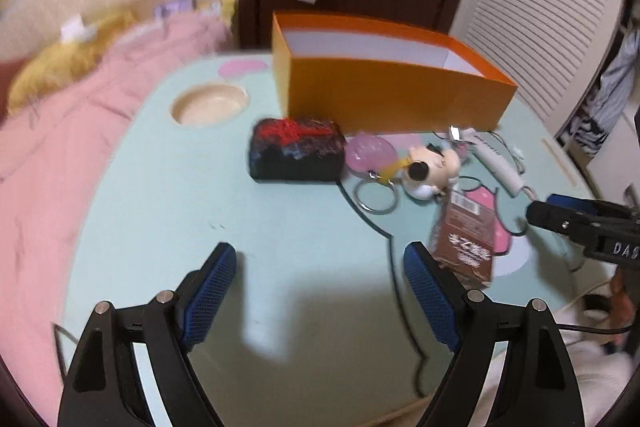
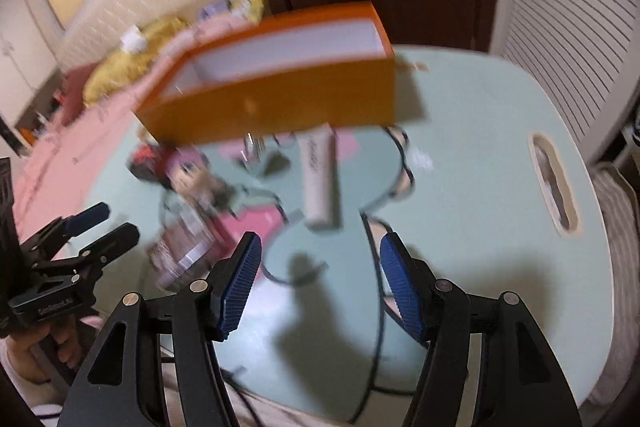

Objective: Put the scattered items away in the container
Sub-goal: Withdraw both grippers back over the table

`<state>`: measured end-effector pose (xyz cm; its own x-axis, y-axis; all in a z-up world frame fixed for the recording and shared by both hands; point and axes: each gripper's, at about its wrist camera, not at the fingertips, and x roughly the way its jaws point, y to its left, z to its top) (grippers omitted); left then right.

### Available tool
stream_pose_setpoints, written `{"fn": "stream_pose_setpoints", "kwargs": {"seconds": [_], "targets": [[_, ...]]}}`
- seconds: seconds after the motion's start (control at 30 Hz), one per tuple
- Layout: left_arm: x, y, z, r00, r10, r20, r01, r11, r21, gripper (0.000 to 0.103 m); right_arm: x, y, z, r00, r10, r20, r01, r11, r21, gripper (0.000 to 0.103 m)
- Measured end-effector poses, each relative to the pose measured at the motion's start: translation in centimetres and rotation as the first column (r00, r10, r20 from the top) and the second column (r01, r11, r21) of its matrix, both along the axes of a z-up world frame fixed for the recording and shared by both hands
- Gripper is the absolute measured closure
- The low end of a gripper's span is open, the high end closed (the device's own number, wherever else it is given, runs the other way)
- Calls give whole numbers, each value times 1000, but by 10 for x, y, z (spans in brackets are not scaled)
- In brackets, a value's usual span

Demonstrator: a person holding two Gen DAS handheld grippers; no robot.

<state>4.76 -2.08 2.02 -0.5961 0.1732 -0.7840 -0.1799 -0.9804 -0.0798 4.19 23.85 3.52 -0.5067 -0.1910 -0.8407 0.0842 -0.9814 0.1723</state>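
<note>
1. My left claw (image 1: 320, 291) hangs over the near part of the mint-green surface (image 1: 160, 207), its blue pads spread wide with nothing between them.
2. My right claw (image 2: 320, 279) is also spread wide and empty, above the near middle of the surface.
3. The orange box (image 1: 384, 95) sits toward the far edge, open at the top, white inside; I see no items in the part of the interior that shows.
4. The left view is the sharper one. It shows a black pouch with red stitching (image 1: 298, 155) touching the box's near left corner, a pink translucent charm (image 1: 368, 151) just beside it, a metal key ring (image 1: 376, 197), a small cartoon figure (image 1: 430, 169), and a brown snack packet (image 1: 466, 239) nearest the claw.
5. The right view blurs those items, but it shows the white tube (image 2: 320, 175) lengthwise, its far end at the box's near wall.
6. Only the right view shows the oval handle slot (image 2: 554, 183) by the surface's right edge; only the left shows the round cup recess (image 1: 210, 105) near the far left corner.
</note>
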Motion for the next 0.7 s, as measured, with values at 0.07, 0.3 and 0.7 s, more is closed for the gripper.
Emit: {"fn": "stream_pose_setpoints", "kwargs": {"seconds": [0.07,0.3,0.7], "targets": [[1,1,-1,1000,3,-14,-3,1000,-21,16,1,1,-4,1000,-10,11,10,1000,6,40],[8,9,-10,997,-17,-75,11,997,-75,0,-1,-23,-18,998,61,0,-61,984,169,0],[6,8,-16,996,-24,-87,17,997,-72,0,4,-15,-18,995,92,-24,-87,983,163,0]]}}
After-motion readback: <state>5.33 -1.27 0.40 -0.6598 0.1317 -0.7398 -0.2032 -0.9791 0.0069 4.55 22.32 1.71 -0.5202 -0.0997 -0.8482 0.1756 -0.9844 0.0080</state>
